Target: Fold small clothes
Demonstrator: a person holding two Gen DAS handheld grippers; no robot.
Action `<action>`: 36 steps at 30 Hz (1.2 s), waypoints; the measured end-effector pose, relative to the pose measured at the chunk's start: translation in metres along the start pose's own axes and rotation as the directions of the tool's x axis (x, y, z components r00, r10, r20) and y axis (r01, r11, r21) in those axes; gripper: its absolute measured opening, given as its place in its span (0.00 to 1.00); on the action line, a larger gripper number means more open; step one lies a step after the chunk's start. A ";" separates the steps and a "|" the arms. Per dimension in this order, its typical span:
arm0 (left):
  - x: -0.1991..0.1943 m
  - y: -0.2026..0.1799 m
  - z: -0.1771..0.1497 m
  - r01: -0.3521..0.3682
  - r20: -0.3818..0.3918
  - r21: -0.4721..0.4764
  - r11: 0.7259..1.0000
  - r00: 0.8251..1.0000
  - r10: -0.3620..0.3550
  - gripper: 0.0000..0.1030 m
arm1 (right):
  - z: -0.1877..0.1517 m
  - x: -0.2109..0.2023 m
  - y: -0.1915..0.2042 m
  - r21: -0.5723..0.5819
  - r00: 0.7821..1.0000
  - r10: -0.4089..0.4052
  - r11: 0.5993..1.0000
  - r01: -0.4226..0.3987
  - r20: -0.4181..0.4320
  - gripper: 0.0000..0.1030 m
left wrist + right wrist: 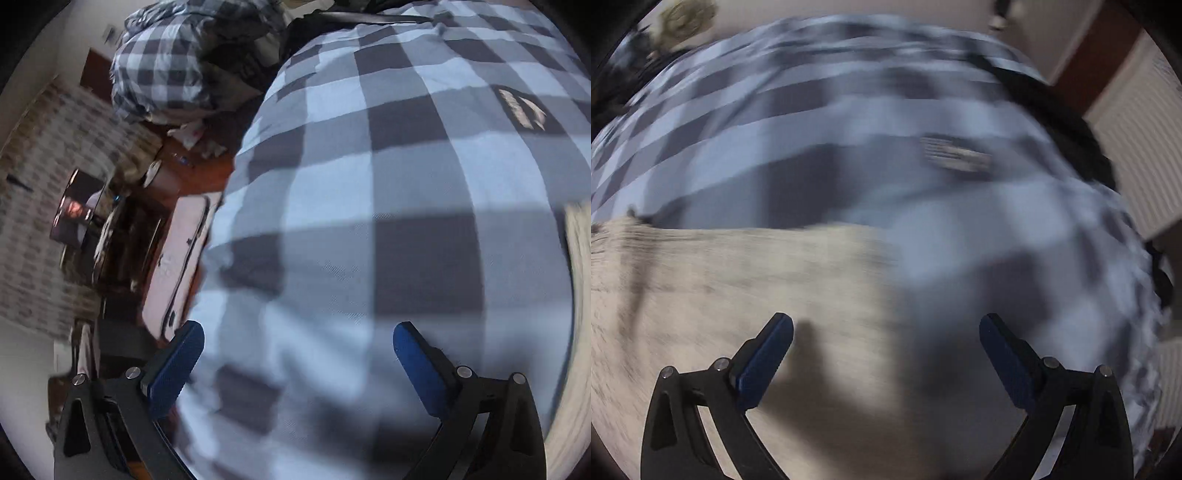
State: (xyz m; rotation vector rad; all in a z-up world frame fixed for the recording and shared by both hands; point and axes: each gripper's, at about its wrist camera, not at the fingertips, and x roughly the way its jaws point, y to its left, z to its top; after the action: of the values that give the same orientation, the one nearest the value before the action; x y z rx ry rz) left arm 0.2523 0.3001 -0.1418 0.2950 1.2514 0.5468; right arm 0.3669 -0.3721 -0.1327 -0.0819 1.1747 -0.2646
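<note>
Both hand-held grippers agape — left hand-held gripper (pixel 298 338), right hand-held gripper (pixel 885 328), checked garment (pixel 388 184)

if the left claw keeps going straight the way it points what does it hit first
Most likely the checked garment, which fills the space ahead of the open left claw; nothing else shows between them, though depth is unclear.

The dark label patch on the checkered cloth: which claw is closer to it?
Probably the right claw, though blur makes it hard to judge. The dark label patch sits ahead of it, slightly right. From the left claw, the patch lies far off toward the upper right.
</note>
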 end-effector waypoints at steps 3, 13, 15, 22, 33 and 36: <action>-0.037 0.019 -0.052 0.118 0.043 0.012 0.993 0.992 -0.119 1.00 | -0.035 -0.028 -0.061 0.092 0.997 0.074 0.993 -0.072 -0.012 0.96; -0.112 -0.028 -0.174 0.456 -0.059 -0.043 0.889 0.887 -0.458 0.97 | -0.122 -0.129 -0.041 -0.035 0.979 0.194 0.980 -0.197 -0.064 0.97; -0.125 -0.042 -0.187 0.516 -0.062 0.013 0.856 0.855 -0.515 0.97 | -0.143 -0.137 -0.026 -0.125 0.976 0.200 0.970 -0.209 -0.081 0.97; -0.147 -0.099 -0.208 0.523 -0.027 0.346 0.779 0.836 -0.549 0.97 | -0.196 -0.103 -0.007 -0.285 0.967 0.179 0.932 -0.226 -0.181 0.97; -0.122 -0.138 -0.189 0.600 -0.101 0.392 0.698 0.782 -0.615 0.86 | -0.204 -0.040 0.035 -0.456 0.949 0.191 0.842 -0.289 -0.249 0.97; -0.120 -0.142 -0.174 0.655 -0.129 0.393 0.645 0.734 -0.667 0.52 | -0.204 -0.036 0.047 -0.470 0.956 0.201 0.837 -0.281 -0.214 0.67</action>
State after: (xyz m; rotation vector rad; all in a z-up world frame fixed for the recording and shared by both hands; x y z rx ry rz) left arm 0.0947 0.1019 -0.1670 0.1707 1.3355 -0.3788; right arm 0.1736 -0.3030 -0.1886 -0.3686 1.3746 0.2704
